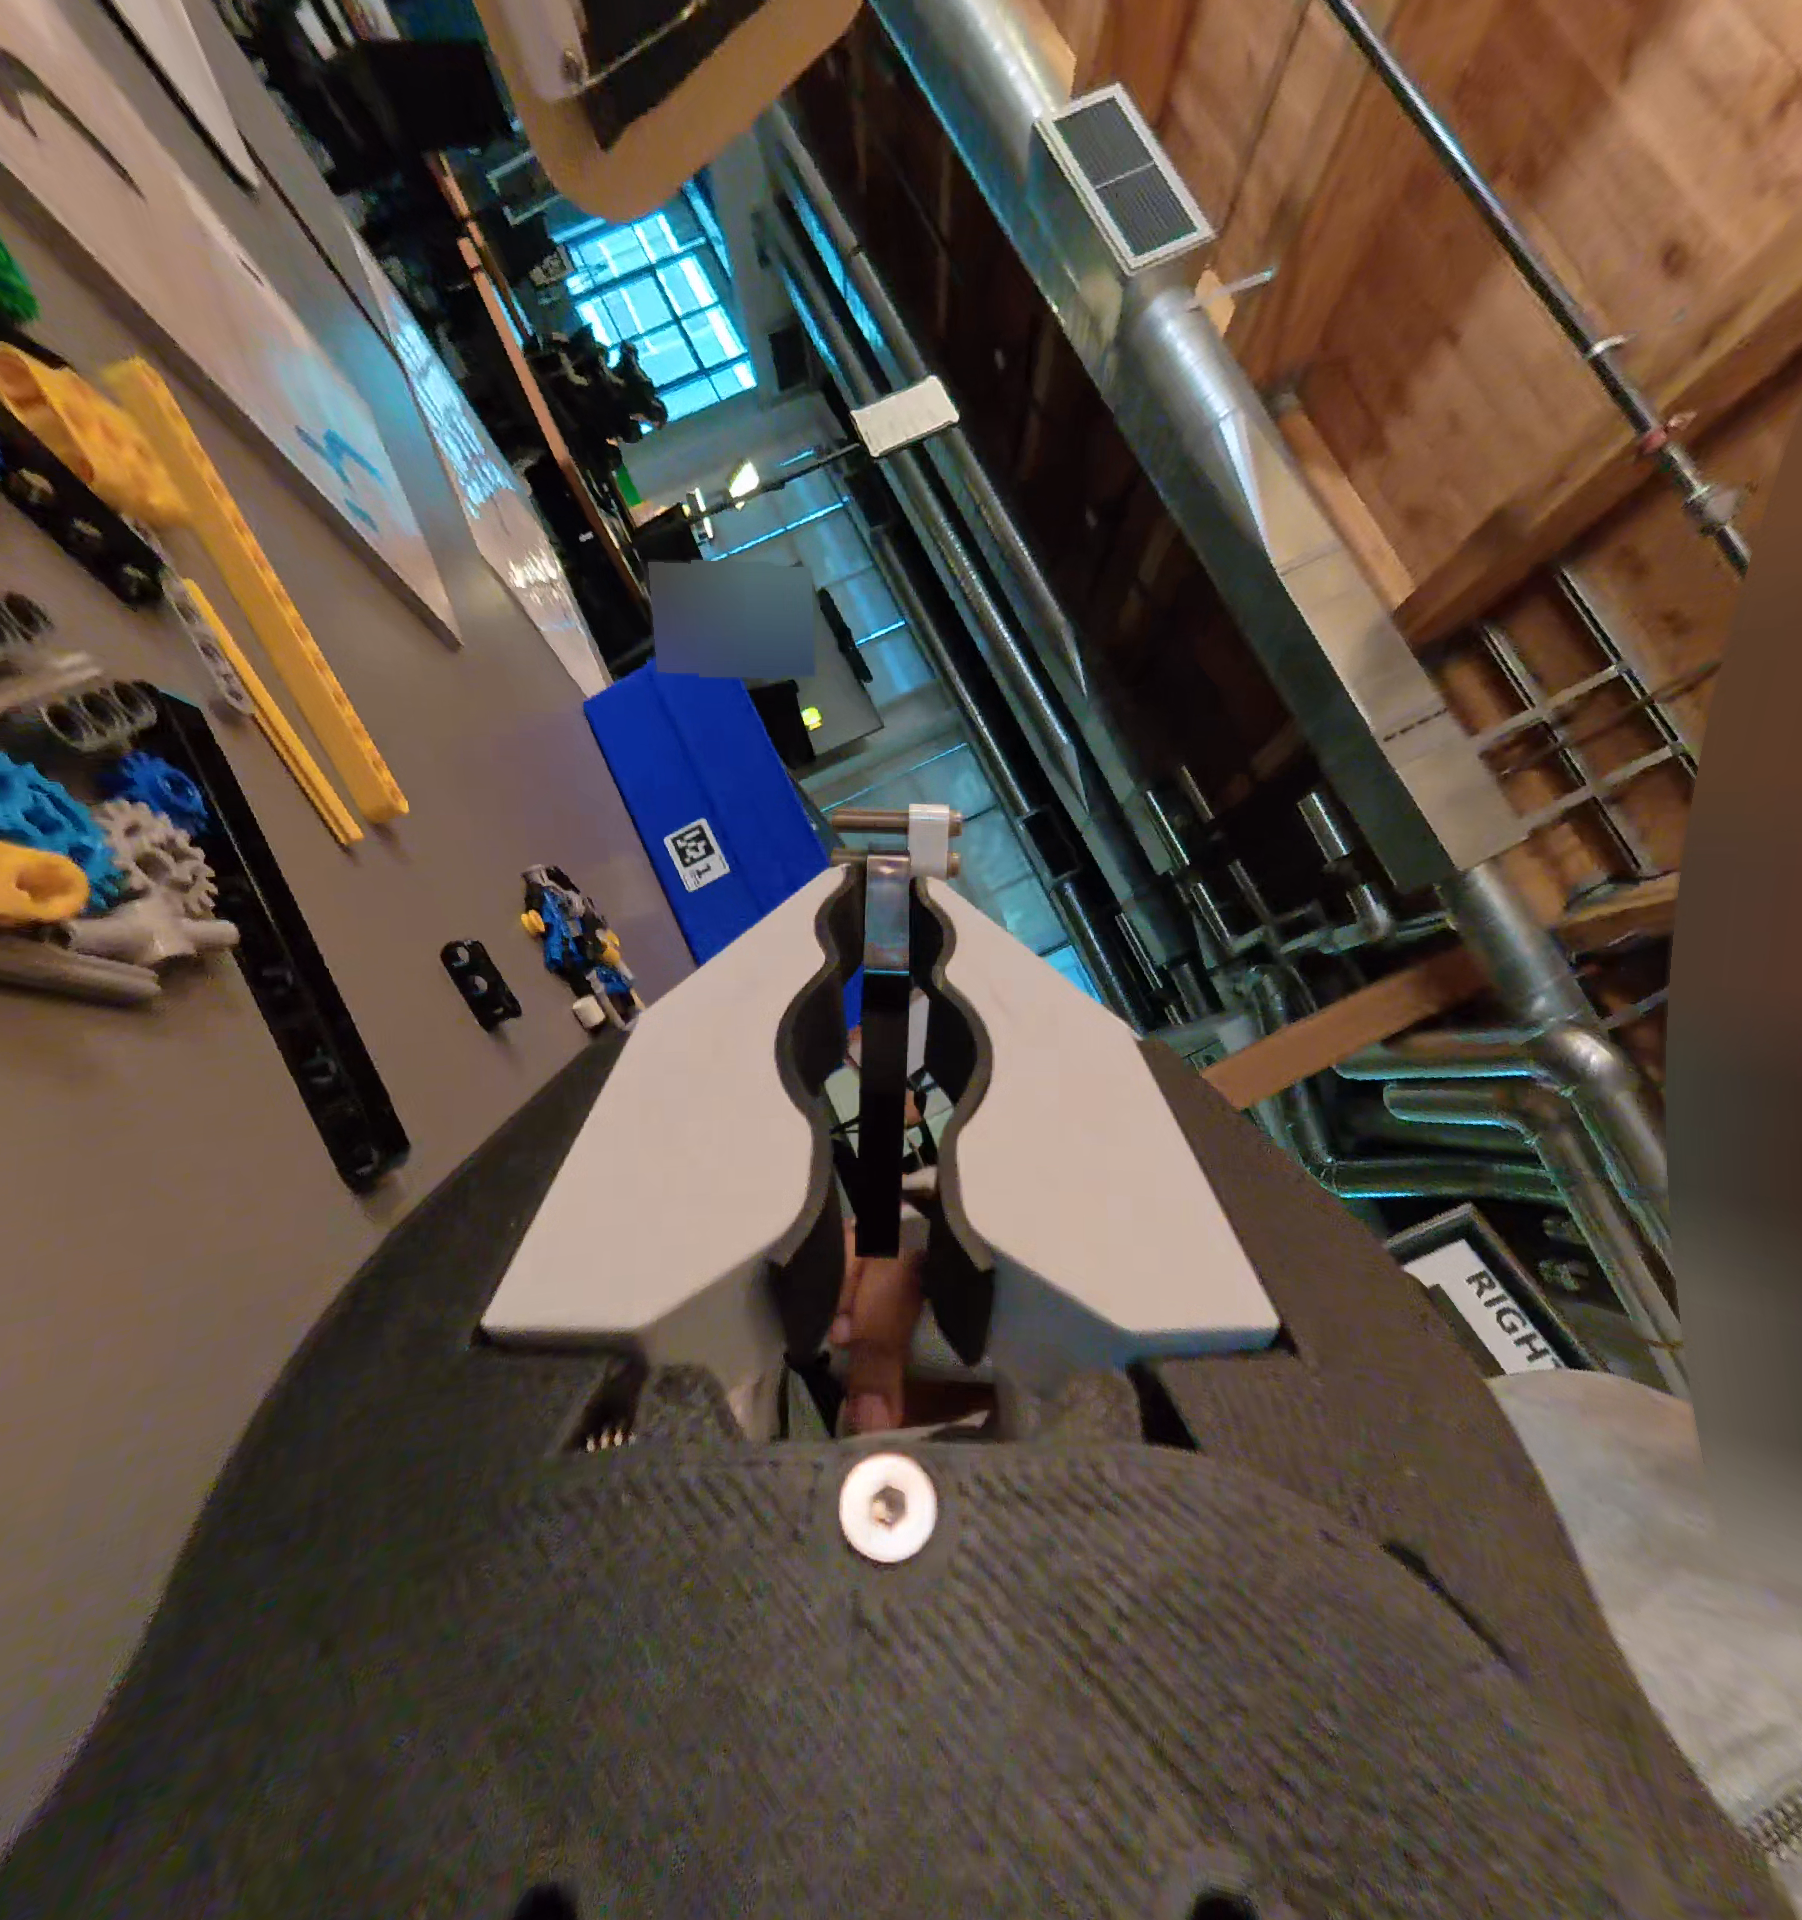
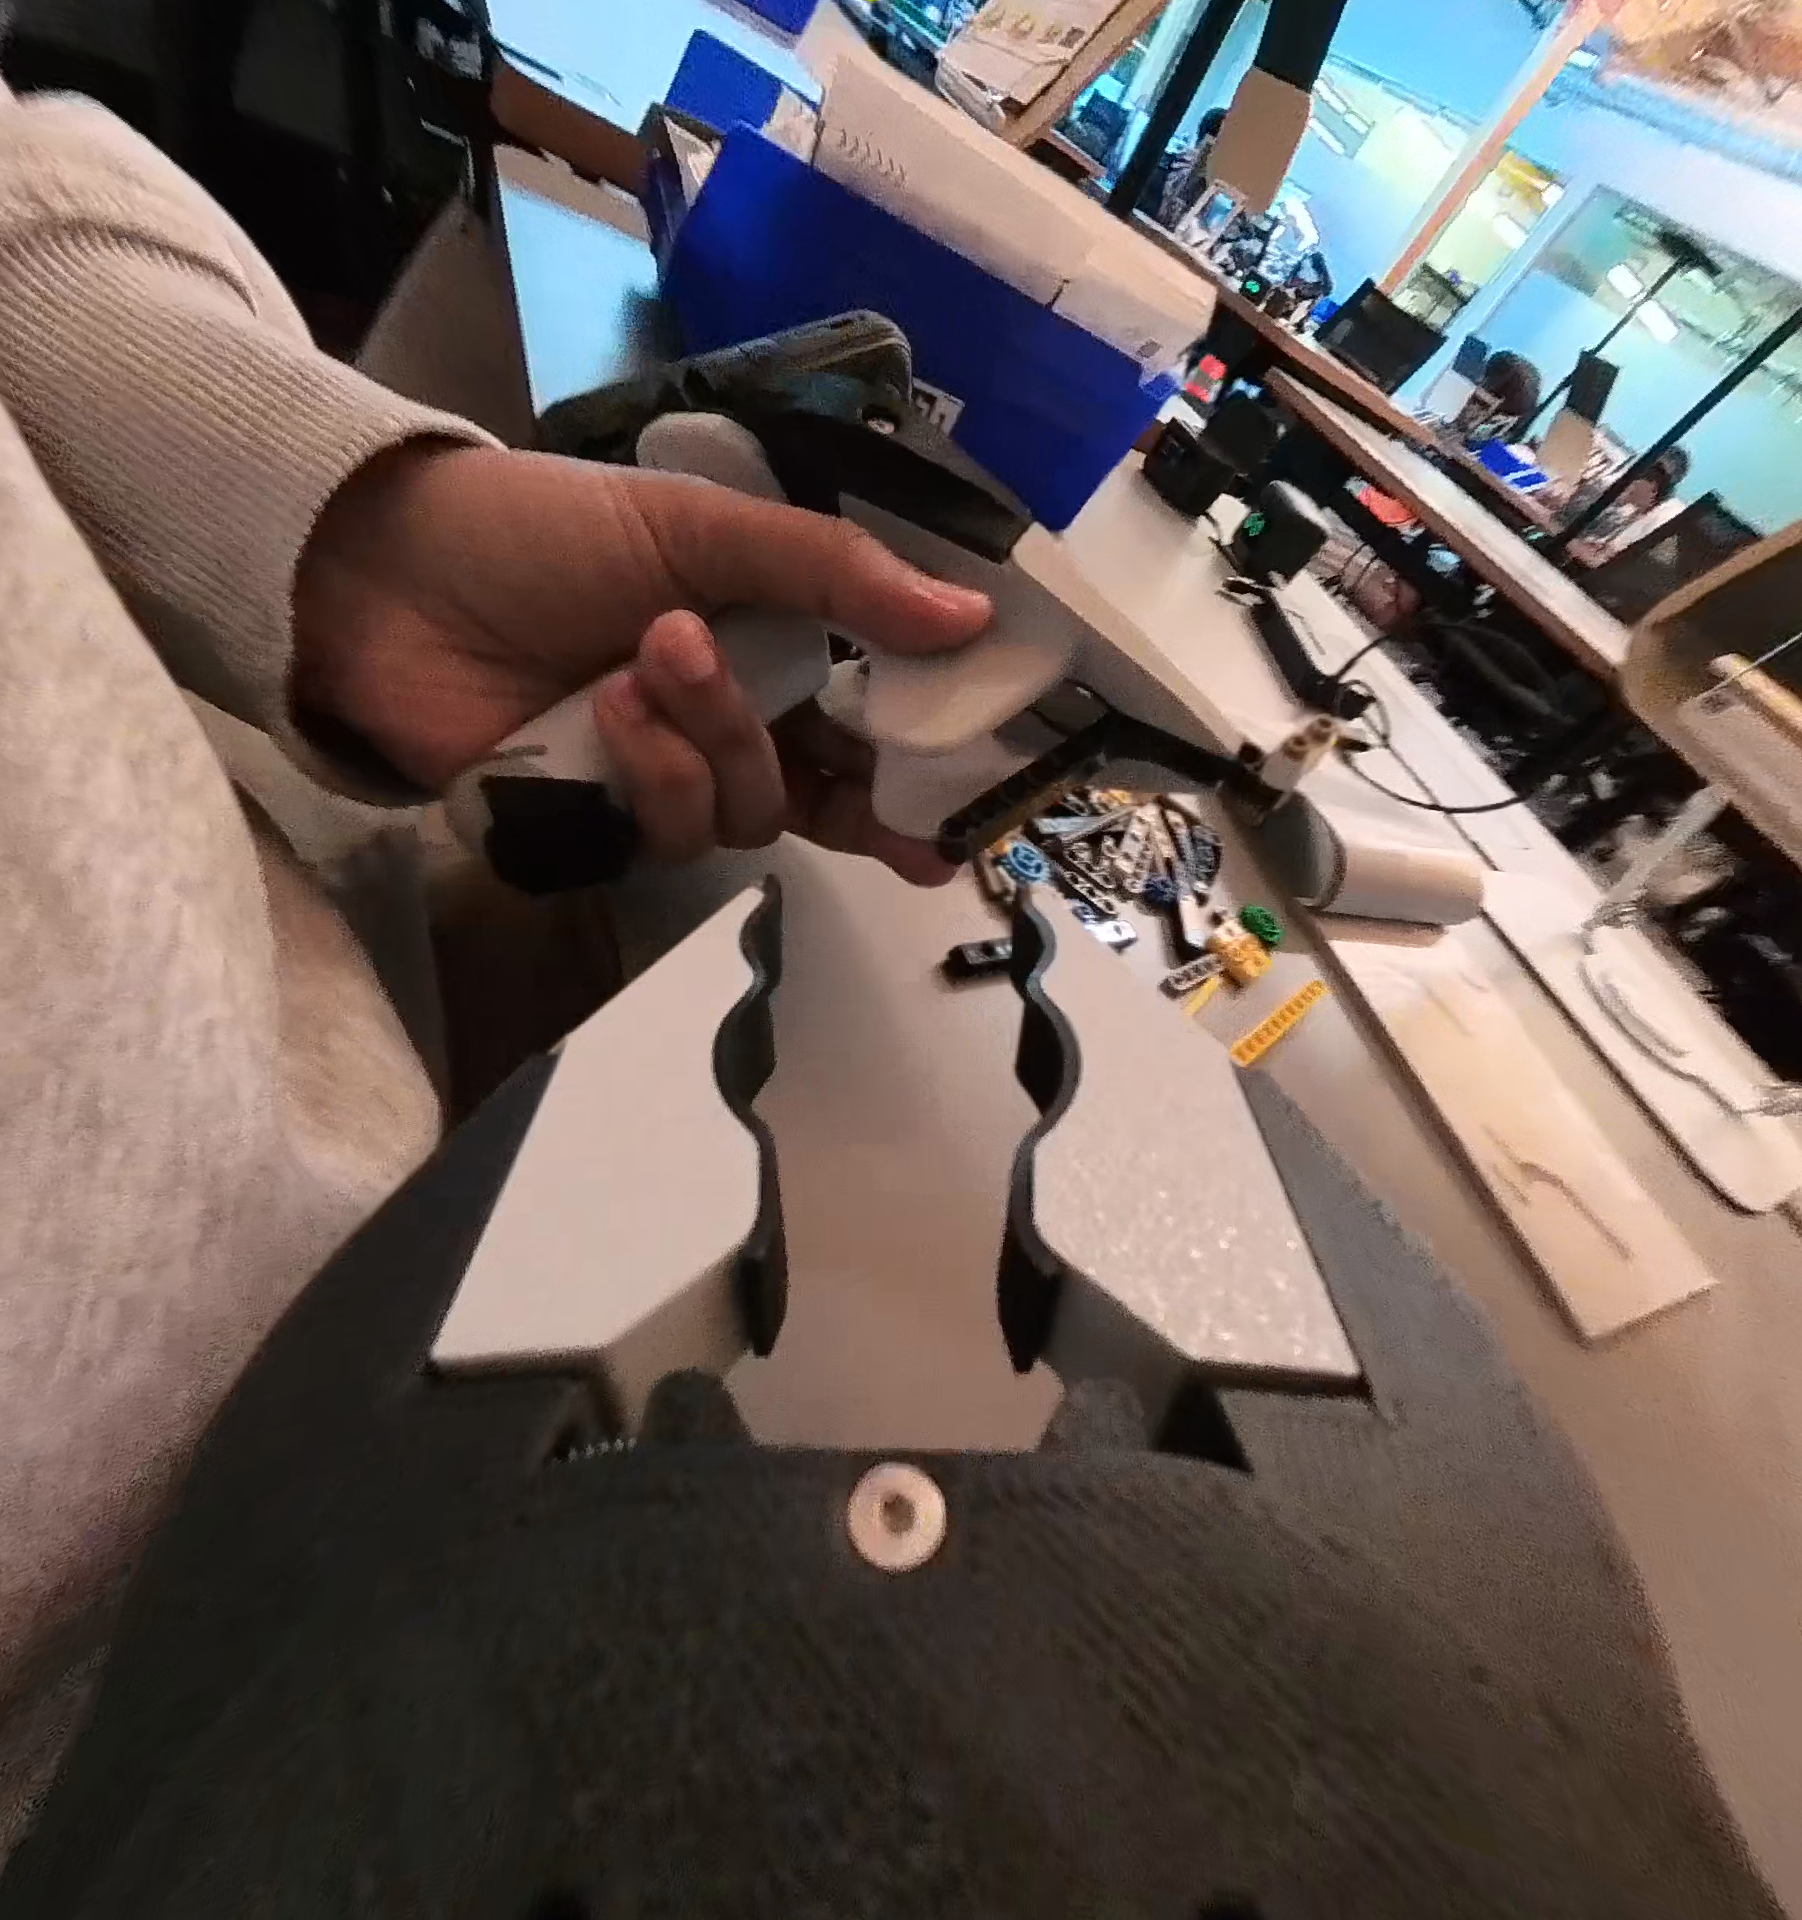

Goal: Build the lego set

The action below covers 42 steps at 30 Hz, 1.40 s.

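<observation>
My left gripper (image 1: 884, 873) is shut on a long black lego beam (image 1: 881, 1091) seen edge-on, with a white connector (image 1: 930, 836) and grey pins at its far end. It is lifted off the table and rolled sideways. In the right wrist view a hand holds this left gripper (image 2: 964, 774), and the black beam (image 2: 1073, 769) sticks out to the right with the white connector (image 2: 1302, 750) at its tip. My right gripper (image 2: 897, 914) is open and empty above the table, a little in front of a pile of loose lego pieces (image 2: 1115, 842).
Yellow beams (image 1: 253, 582), black beams (image 1: 294, 956) and blue and grey gears (image 1: 35, 810) lie on the grey table (image 1: 201, 1351). A blue box (image 2: 907, 312) stands at the back. White sheets (image 2: 1520, 1143), a yellow beam (image 2: 1279, 1023) and a small black piece (image 2: 980, 956) lie to the right. The small black piece (image 2: 980, 956) sits 9 cm or so from the ends of my left fingers. My left wrist view (image 1: 346, 1093) looks at it from another angle.
</observation>
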### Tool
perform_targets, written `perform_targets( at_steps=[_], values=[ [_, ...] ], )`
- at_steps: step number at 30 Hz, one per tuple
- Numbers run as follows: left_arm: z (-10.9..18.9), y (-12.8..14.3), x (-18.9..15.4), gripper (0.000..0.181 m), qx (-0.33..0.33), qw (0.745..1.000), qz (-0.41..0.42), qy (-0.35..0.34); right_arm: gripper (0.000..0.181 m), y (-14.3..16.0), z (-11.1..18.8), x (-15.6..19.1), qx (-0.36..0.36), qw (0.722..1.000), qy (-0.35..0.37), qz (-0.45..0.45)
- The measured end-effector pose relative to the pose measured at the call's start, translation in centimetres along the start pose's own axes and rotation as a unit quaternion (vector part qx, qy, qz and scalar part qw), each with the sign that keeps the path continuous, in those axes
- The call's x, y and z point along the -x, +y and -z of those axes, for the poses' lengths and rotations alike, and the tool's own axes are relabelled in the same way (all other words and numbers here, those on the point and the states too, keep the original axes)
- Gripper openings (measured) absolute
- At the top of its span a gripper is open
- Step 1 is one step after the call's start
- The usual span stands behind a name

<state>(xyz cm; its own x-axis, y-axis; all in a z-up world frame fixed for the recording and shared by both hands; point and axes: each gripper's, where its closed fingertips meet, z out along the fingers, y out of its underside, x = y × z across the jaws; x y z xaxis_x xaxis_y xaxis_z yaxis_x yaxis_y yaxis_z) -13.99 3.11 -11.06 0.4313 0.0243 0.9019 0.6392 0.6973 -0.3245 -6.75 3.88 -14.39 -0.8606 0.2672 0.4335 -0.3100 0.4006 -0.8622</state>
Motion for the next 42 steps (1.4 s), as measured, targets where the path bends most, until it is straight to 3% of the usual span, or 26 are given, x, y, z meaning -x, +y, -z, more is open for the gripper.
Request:
perform_targets(
  at_steps=[3,7,13,19,25,29,36,39,41,42],
  values=[
    [-0.2,0.7,-0.3,0.007,0.006,1.0,0.001,0.002,0.044,-0.2,0.1,-0.7,0.004,0.997,0.044,0.056],
    [-0.3,1.2,-0.2,0.007,0.012,1.0,-0.004,-0.006,0.03,-0.6,0.3,-0.7,0.0,0.989,0.073,0.126],
    [-0.4,1.9,0.2,0.007,0.019,1.0,0.009,-0.018,0.031,-0.1,-0.3,-0.6,0.033,0.966,0.108,0.233],
    [-0.5,2.7,0.4,0.007,0.029,0.999,0.037,-0.02,0.005,0.1,-0.6,0.1,0.046,0.939,0.122,0.319],
    [-0.4,2.7,0.5,0.007,0.03,0.997,0.068,-0.018,0.01,0.1,-0.6,0.1,0.051,0.933,0.125,0.335],
    [-0.2,2.9,0.9,0.007,0.029,0.994,0.103,-0.023,0.01,0.7,-0.9,0.4,0.06,0.906,0.135,0.397],
    [-0.4,3.4,0.6,0.007,0.062,0.994,0.093,-0.014,0.007,-0.2,-0.3,0.5,0.032,0.926,0.128,0.353],
    [-0.4,2.7,-0.1,0.036,0.059,0.997,0.038,-0.012,0.006,-0.8,0.6,-0.2,-0.006,0.962,0.112,0.251],
    [-0.6,2.5,-0.4,0.054,0.077,0.996,-0.025,-0.024,0.006,-0.9,1.5,-1.2,-0.038,0.986,0.087,0.136],
    [-0.7,2.4,-0.7,0.054,0.088,0.994,-0.063,-0.022,0.007,-0.8,2.0,-1.8,-0.055,0.994,0.07,0.069]
  ],
)
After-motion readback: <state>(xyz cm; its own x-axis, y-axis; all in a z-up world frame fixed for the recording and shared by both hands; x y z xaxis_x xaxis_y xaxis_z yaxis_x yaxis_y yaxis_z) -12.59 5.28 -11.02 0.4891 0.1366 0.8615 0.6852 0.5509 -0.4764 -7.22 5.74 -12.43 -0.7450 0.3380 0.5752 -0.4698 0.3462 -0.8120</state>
